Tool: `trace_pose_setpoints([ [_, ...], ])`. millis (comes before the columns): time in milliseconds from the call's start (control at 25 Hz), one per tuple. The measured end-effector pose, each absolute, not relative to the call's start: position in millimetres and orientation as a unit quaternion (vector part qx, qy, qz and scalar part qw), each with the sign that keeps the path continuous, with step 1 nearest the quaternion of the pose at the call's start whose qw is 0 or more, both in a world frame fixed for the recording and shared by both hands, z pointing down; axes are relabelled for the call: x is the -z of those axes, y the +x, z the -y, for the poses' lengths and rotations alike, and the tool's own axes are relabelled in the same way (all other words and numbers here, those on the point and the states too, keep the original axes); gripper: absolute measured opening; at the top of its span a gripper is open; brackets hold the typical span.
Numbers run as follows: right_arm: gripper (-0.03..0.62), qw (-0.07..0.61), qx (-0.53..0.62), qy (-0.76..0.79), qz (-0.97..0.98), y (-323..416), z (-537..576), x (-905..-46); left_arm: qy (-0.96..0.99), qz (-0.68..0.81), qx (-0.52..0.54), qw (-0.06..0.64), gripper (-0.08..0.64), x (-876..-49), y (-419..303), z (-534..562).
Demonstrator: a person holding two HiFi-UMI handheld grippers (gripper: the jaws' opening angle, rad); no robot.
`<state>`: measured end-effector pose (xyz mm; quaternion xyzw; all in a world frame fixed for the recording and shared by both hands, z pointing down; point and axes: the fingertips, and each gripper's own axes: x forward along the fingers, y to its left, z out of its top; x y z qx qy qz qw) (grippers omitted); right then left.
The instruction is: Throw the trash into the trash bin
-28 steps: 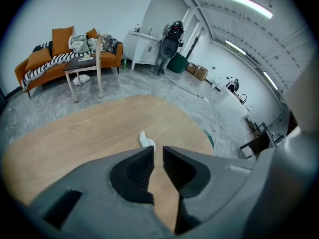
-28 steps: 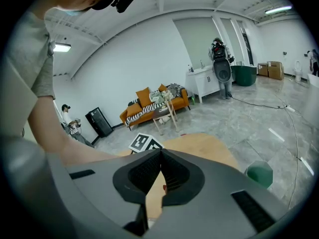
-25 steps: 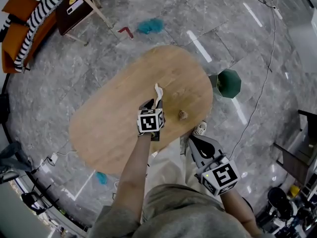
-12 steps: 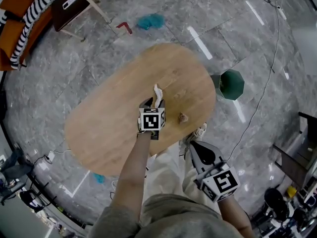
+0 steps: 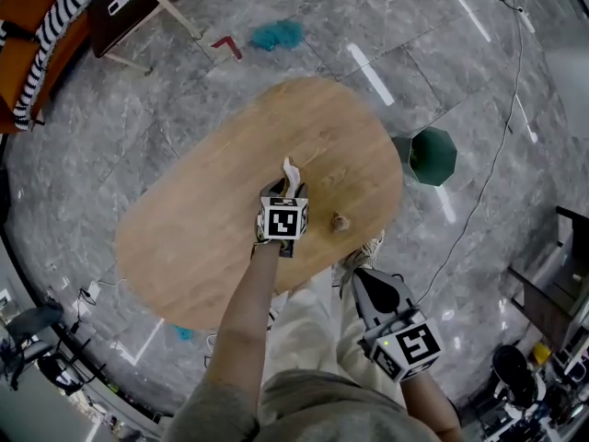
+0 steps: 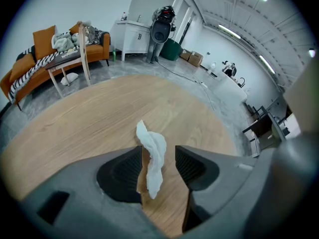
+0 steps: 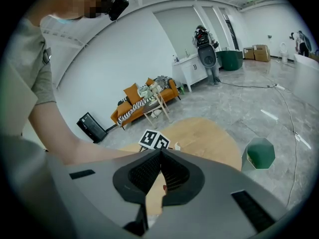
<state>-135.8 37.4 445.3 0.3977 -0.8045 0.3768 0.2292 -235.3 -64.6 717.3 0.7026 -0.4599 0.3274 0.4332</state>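
Your right gripper [image 5: 366, 281], jaws pressed together and empty, hangs off the table [image 5: 202, 219] at its near edge. Your left gripper [image 6: 159, 152] has just spread its jaws around the tissue [image 6: 154, 156] mid-table, which hasn't shifted. Past the right end, the trash bin [image 5: 429, 155] stands on open floor.

An oval wooden table [image 5: 202, 201] stands on grey marble floor [image 5: 414, 26]; an orange sofa [image 6: 44, 37] carries striped cloth [image 5: 44, 49].

Reaching forward with bare left forearm [image 5: 244, 320]. Pointing left gripper [image 5: 287, 190] steeply down; fingers [image 6: 119, 171] apart, just been opening wider, with a strip of white tissue [image 6: 154, 158] upright between them, not clamped. Holding right gripper [image 5: 362, 275] close to the body, angled down, fingers [image 7: 177, 176] shut tip to tip, nothing between.
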Motion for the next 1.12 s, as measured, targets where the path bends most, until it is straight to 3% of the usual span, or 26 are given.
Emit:
trace_pose_setpoints([
  [360, 0.008, 0.222, -0.383, 0.406, 0.800, -134, -37, -449, 0.693, 0.462, -0.344, 0.433, 0.183, -731, -236, 59],
  [520, 0.009, 0.219, -0.381, 0.405, 0.802, -135, -36, -446, 0.683, 0.475, -0.353, 0.428, 0.028, -730, -244, 57],
  [1120, 0.008, 0.205, -0.348, 0.407, 0.819, -136, -30, -418, 0.704, 0.458, -0.343, 0.419, 0.023, -687, -243, 41],
])
